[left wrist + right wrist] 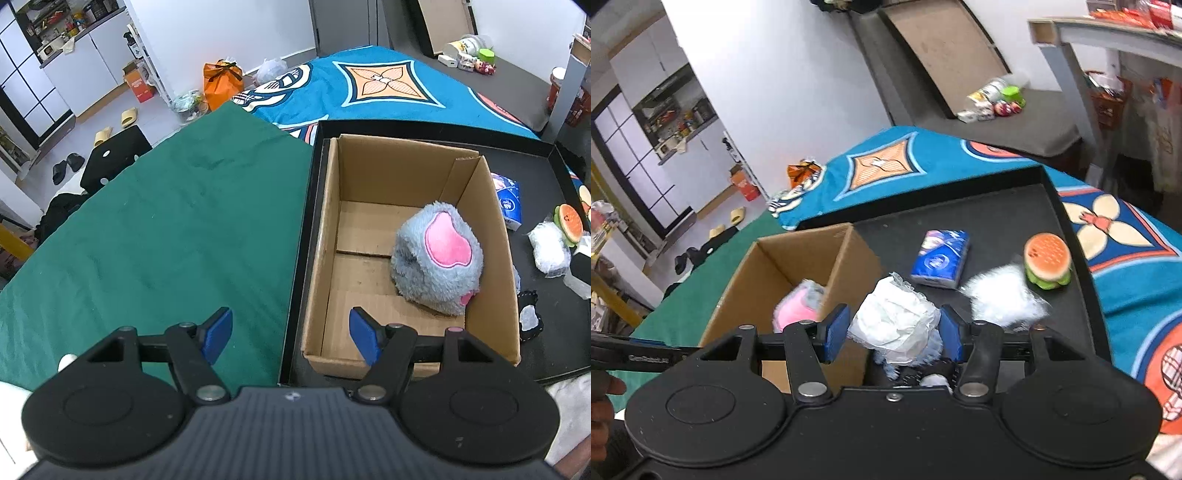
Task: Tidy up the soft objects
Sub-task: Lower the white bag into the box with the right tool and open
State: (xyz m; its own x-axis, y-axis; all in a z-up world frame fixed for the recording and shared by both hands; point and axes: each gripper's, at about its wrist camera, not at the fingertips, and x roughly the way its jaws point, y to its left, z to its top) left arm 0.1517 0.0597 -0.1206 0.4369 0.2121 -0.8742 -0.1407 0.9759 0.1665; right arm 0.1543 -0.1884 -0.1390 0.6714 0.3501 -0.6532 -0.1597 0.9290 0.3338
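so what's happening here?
A person is sorting soft items into a cardboard box that sits in a black tray. The right claw is shut on a white lacy cloth bundle, beside the box. The left claw is open and empty at the box's near edge. A fluffy grey-and-pink plush is already inside; a tissue pack, burger toy and white fluffy piece remain on the tray.

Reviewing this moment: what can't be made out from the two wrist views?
- Right wrist: underside of the white cloth bundle in the right gripper, hidden by the gripper body.
- Right wrist: grey plush in the cardboard box, mostly behind the box wall and blurred.
- Left wrist: burger toy half cut off at the edge.
- Both: print on the blue tissue pack, too small.
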